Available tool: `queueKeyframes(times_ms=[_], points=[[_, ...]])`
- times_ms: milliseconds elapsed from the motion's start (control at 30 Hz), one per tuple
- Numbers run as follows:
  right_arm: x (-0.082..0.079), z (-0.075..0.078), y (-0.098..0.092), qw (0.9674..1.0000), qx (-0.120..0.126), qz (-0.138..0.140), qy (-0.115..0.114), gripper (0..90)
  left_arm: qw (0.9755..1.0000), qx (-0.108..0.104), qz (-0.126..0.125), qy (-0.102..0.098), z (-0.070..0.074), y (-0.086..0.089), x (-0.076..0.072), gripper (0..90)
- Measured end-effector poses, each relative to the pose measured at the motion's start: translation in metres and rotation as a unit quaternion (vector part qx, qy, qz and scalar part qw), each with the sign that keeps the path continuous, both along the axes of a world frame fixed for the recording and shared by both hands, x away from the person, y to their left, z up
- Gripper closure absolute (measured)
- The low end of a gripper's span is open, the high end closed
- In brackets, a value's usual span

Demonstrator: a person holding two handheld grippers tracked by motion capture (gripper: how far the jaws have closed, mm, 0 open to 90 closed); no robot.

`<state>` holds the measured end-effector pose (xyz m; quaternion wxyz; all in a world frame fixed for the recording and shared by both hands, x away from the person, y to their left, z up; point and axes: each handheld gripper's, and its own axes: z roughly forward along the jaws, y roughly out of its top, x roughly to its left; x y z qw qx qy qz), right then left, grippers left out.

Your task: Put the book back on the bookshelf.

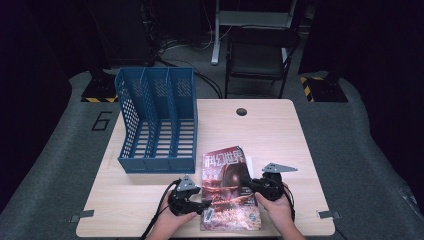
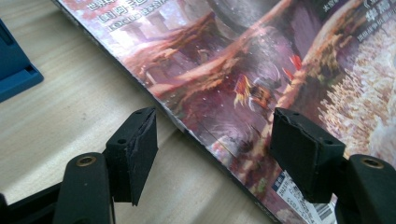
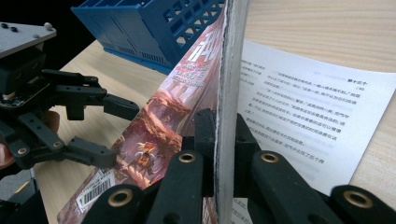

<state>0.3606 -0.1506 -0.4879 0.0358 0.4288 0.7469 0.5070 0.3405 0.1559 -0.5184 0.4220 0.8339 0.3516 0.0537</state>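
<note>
1 pale wooden worktop [image 1: 280, 130] in a dark room; magazine [image 1: 227, 187] lengthwise toward the far edge, right gripper [image 1: 251, 186] clamping its cover, left gripper [image 1: 204, 206] apart astride its edge.

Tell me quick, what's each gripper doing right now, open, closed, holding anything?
Left gripper: open, fingers straddling the magazine's spine edge, not pressing it.
Right gripper: closed on the magazine's opposite edge, which is lifted off a printed sheet.
</note>
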Motion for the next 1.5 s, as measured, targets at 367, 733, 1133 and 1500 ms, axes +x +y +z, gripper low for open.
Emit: queueKeyframes(times_ms=[367,733,1133,1500], points=[[-0.010,0.007,-0.006,0.9996,0.021,-0.001,-0.018,85.7,0.9988,-0.035,0.013,0.031,0.004,-0.008,0.019,23.1],[-0.016,0.010,-0.006,0.9992,0.030,0.003,-0.028,85.8,0.9984,-0.046,0.013,0.031,0.008,-0.018,0.040,23.1],[-0.018,0.013,-0.007,0.9988,0.036,0.007,-0.033,85.8,0.9964,-0.066,0.020,0.050,0.009,-0.026,0.053,18.8],[-0.020,0.014,-0.007,0.9986,0.036,0.007,-0.038,85.8,0.9972,-0.043,0.059,0.015,0.016,-0.021,0.055,15.0]])
